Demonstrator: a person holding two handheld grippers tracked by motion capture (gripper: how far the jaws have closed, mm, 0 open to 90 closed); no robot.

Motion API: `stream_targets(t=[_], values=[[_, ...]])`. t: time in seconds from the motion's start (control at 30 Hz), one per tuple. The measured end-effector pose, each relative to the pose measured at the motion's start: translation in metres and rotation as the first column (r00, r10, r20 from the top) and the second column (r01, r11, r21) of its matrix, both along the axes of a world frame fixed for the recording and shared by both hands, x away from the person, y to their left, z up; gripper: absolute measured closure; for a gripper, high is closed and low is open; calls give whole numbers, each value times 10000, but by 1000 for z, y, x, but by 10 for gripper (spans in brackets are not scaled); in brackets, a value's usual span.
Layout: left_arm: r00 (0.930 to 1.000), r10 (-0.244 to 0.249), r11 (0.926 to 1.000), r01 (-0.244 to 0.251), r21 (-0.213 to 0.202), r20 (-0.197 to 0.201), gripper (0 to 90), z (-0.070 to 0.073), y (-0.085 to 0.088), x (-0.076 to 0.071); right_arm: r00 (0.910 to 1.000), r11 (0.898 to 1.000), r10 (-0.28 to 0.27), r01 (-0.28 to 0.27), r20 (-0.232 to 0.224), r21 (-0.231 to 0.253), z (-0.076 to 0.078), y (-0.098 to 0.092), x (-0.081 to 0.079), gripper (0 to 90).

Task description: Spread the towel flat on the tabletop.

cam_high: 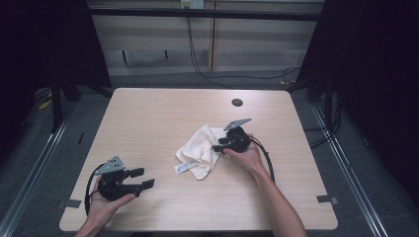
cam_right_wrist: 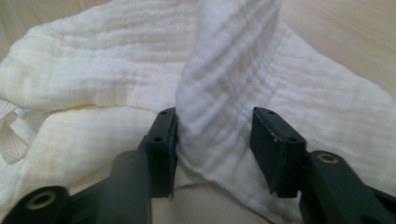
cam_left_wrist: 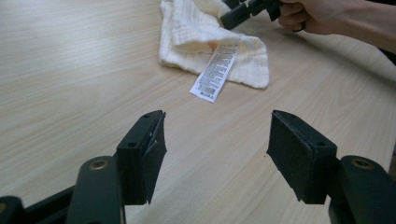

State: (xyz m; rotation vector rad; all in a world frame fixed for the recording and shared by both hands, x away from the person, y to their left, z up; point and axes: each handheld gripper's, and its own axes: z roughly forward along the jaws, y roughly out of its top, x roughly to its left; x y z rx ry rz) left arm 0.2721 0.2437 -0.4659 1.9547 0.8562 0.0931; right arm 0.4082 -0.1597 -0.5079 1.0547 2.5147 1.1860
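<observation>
A crumpled cream cloth (cam_high: pixel 197 148) lies right of the table's middle, a white printed label (cam_high: pixel 184 169) sticking out at its near edge. My right gripper (cam_high: pixel 217 144) is down at the cloth's right side. In the right gripper view a raised fold of the cloth (cam_right_wrist: pixel 219 93) stands between the jaws of that gripper (cam_right_wrist: pixel 214 144); the left pad touches it, the right pad stands just off it. My left gripper (cam_high: pixel 141 177) rests open near the front left, its jaws (cam_left_wrist: pixel 217 154) bare and aimed at the cloth (cam_left_wrist: pixel 201 42) and label (cam_left_wrist: pixel 215 70).
The light wood table (cam_high: pixel 148 113) has a round cable hole (cam_high: pixel 237 102) at the back. Cables (cam_high: pixel 237 76) run over the floor behind it. Dark frame posts stand at both sides. The right hand (cam_left_wrist: pixel 317 16) reaches in over the table's right half.
</observation>
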Motion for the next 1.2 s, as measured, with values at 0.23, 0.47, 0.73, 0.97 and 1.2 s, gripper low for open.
stream_targets(t=[0.23, 0.47, 0.73, 0.97, 1.2], values=[[9998, -177, 9990, 177, 402, -6, 363, -2, -8, 0, 9999, 9994, 131, -131, -11, -314, 2, -3, -6, 813], [9983, -547, 9930, 526, 1057, 173, 376, -3, -16, -2, 9992, 10000, 19, -21, -400, -42, 1, -6, -7, 863], [9995, -190, 9979, 174, 617, 243, 406, 0, -4, -2, 9989, 9995, 217, -206, -408, 254, 0, -2, -30, 871], [9989, -327, 9980, 308, 554, 340, 434, 0, -4, -1, 9970, 9978, 643, -648, -424, -124, 4, 4, -49, 871], [9983, -570, 9977, 564, 375, 148, 537, -1, -6, -1, 9911, 9944, 1049, -1055, -819, -32, 5, 6, -63, 870]])
